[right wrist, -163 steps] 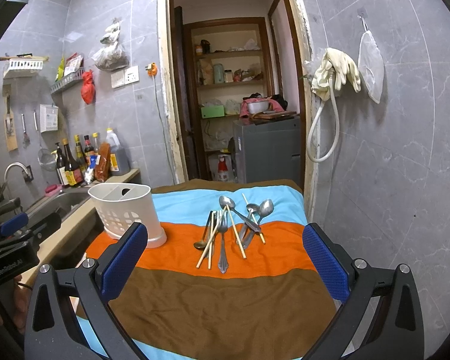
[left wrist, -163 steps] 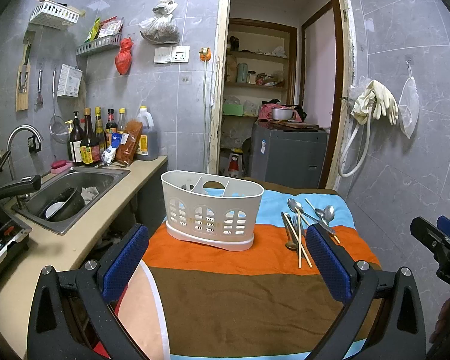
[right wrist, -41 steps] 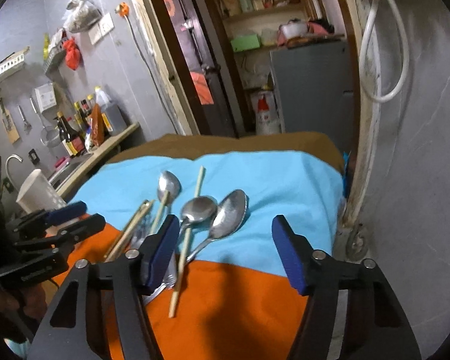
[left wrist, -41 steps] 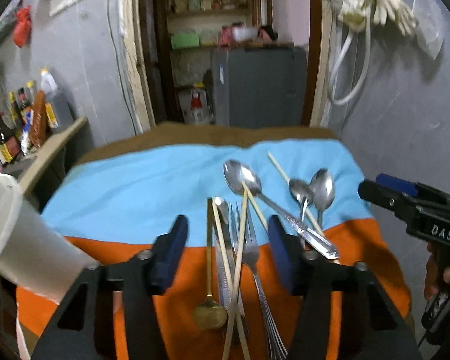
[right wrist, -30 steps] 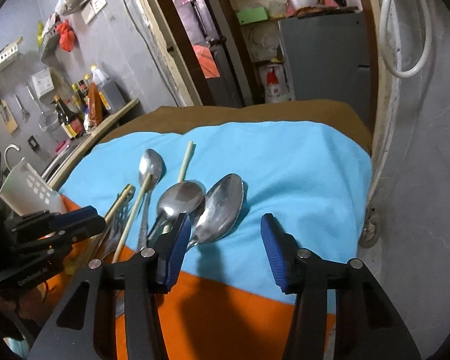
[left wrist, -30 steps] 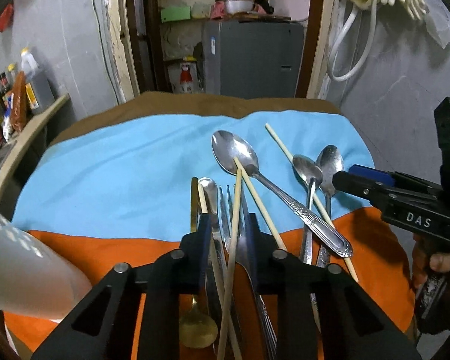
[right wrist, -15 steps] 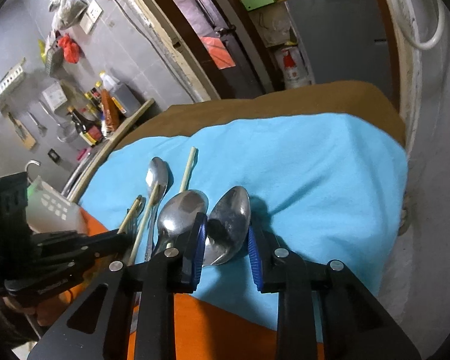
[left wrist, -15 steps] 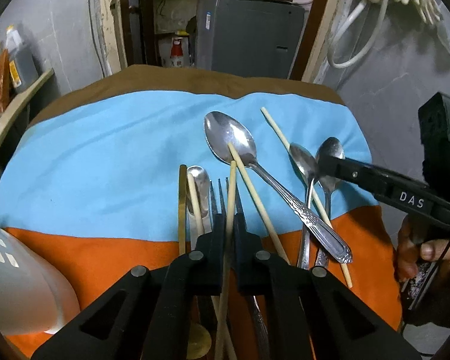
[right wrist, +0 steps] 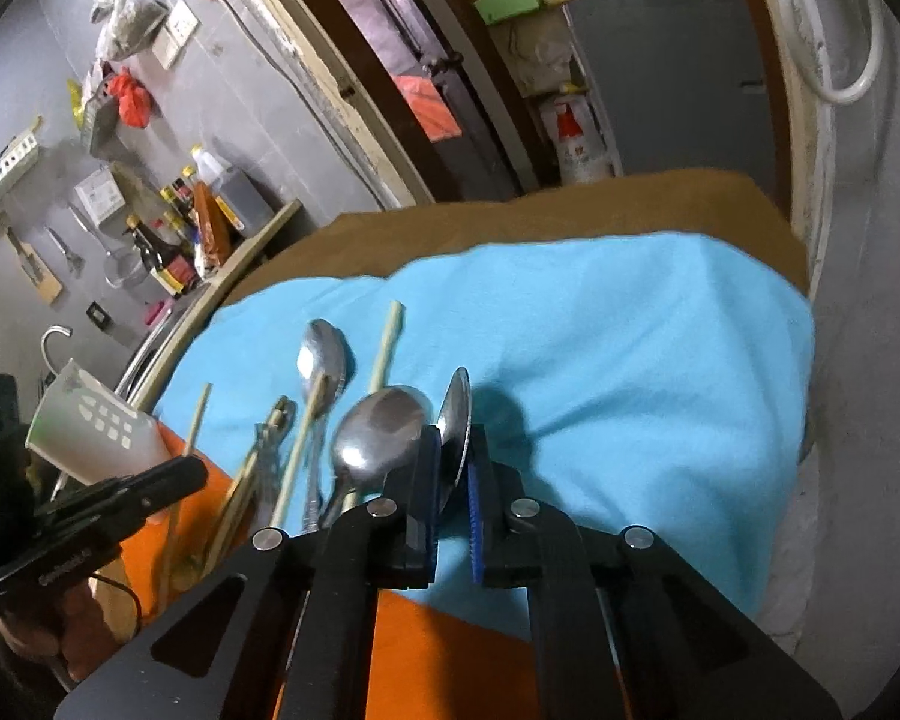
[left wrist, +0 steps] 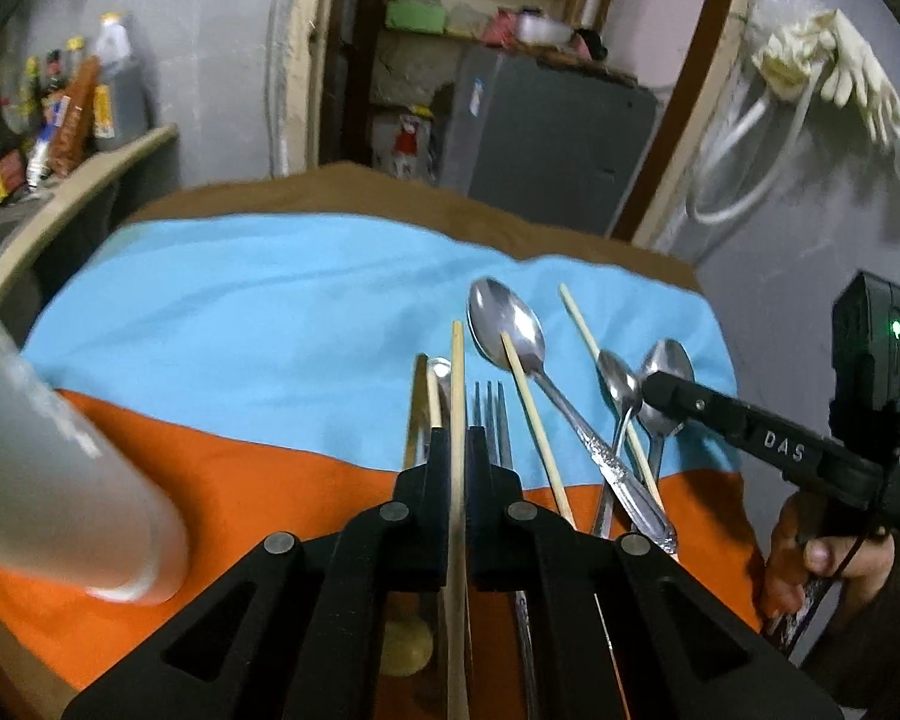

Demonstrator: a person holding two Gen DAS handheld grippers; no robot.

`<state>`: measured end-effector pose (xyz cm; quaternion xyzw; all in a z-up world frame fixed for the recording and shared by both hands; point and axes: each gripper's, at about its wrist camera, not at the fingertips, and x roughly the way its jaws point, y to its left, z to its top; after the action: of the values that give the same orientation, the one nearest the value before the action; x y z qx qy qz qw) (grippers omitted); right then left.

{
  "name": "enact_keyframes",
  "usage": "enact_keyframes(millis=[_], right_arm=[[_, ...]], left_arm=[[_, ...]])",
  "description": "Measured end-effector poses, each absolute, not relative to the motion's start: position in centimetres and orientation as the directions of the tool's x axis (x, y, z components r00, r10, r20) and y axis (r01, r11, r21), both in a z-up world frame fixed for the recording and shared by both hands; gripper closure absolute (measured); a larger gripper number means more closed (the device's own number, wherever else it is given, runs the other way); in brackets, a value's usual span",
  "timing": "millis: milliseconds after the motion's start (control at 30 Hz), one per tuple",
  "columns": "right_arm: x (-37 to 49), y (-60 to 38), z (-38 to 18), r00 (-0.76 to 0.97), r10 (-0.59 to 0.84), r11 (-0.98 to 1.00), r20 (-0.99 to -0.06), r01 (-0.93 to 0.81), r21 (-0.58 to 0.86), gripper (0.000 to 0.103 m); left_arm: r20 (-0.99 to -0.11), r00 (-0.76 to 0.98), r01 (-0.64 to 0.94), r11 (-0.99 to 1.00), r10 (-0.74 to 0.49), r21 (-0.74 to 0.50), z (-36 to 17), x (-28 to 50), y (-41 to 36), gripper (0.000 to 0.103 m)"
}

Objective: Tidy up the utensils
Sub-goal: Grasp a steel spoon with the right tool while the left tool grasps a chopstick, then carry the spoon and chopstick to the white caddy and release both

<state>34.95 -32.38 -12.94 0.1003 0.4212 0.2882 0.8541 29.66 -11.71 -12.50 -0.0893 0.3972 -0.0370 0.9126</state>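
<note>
In the left wrist view my left gripper (left wrist: 457,444) is shut on a wooden chopstick (left wrist: 458,372) that runs forward between its jaws, lifted over the pile. A fork (left wrist: 491,408), a large spoon (left wrist: 507,324), another chopstick (left wrist: 534,414) and two small spoons (left wrist: 618,384) lie on the striped cloth (left wrist: 270,312). In the right wrist view my right gripper (right wrist: 450,450) is shut on a metal spoon (right wrist: 457,408), turned on edge. A second spoon (right wrist: 378,426) lies just left of it. The white utensil caddy (right wrist: 90,432) stands at the left and shows blurred in the left wrist view (left wrist: 48,468).
A kitchen counter with sauce bottles (right wrist: 180,240) and a sink lies to the left. A tiled wall (right wrist: 870,300) runs close along the table's right edge. A doorway with a grey cabinet (left wrist: 546,138) is behind the table.
Both grippers moved in over the utensils and closed. The left now grips a chopstick and has raised it; the right now grips the rightmost spoon, tipped on edge.
</note>
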Motion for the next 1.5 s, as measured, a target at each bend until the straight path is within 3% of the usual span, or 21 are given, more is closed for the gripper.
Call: enact_keyframes(millis=[367, 733, 967, 1233, 1500], right_arm=[[26.5, -32.6, -6.9, 0.734, 0.434, 0.901, -0.522, -0.343, 0.266, 0.101], [20.2, -29.9, -0.8, 0.883, 0.264, 0.956, -0.388, -0.187, 0.225, 0.102], [18.9, -23.7, 3.7, 0.919, 0.301, 0.940, -0.255, -0.241, 0.242, 0.102], [20.3, -13.8, 6.2, 0.900, 0.413, 0.903, -0.137, -0.385, 0.190, 0.102], [21.5, -8.1, 3.5, 0.894, 0.420, 0.908, -0.155, -0.415, 0.064, 0.102]], left_arm=[[-0.563, 0.823, -0.026, 0.987, -0.069, -0.159, -7.8, 24.8, -12.0, 0.100], [-0.403, 0.895, 0.095, 0.964, -0.192, -0.249, -1.5, 21.6, -6.9, 0.100], [-0.301, 0.932, 0.115, 0.954, -0.200, -0.276, 3.3, 20.3, 0.9, 0.100], [-0.188, 0.978, 0.025, 0.947, -0.090, -0.321, 6.0, 21.8, 11.0, 0.100], [-0.129, 0.990, -0.009, 0.912, -0.048, -0.410, 3.5, 25.5, 17.1, 0.100]])
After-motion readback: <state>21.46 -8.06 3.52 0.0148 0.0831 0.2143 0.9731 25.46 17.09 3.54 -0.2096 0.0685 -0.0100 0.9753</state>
